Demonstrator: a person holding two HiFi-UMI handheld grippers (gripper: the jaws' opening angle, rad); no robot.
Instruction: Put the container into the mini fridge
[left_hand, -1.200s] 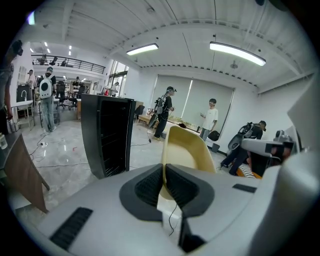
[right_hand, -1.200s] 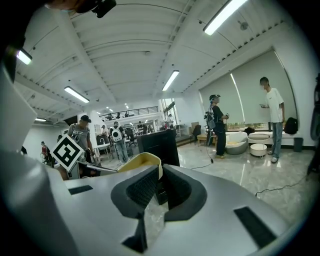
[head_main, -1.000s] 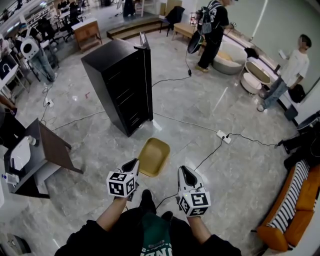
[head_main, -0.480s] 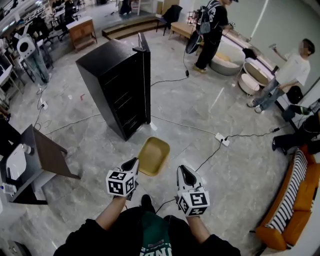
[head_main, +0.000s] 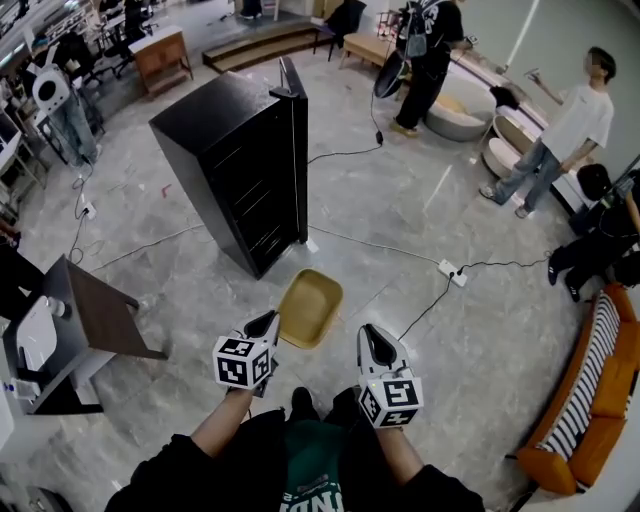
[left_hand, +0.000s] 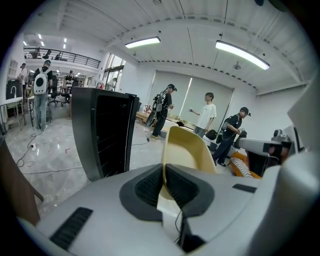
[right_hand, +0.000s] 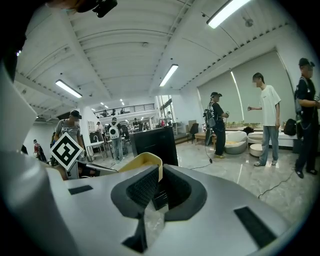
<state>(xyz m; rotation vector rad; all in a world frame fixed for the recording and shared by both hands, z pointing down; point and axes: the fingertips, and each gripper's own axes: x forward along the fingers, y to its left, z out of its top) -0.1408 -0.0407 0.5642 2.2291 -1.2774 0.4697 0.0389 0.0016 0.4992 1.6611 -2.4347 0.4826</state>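
Observation:
The yellow container (head_main: 312, 306) is an oblong tub held above the floor, in front of my legs. My left gripper (head_main: 268, 322) is shut on its near left rim; in the left gripper view the container (left_hand: 187, 149) rises edge-on from the pinching jaws (left_hand: 164, 169). My right gripper (head_main: 372, 338) hangs just right of the tub, apart from it. Its jaws (right_hand: 159, 181) stand a little parted with nothing between them, and the container (right_hand: 134, 161) shows to their left. The mini fridge (head_main: 235, 165) is a tall black cabinet ahead on the floor, also seen as fridge (left_hand: 102, 132) and fridge (right_hand: 152, 142).
A dark side table (head_main: 95, 305) stands at the left. A power strip (head_main: 453, 273) and cables cross the floor to the right. An orange sofa (head_main: 590, 400) lines the right edge. Several people (head_main: 575, 120) stand at the back right. Desks fill the far left.
The grippers and the container keep nearly the same pose, shifted slightly right. The people at the back right have moved about, and the fridge sits a little nearer in view.

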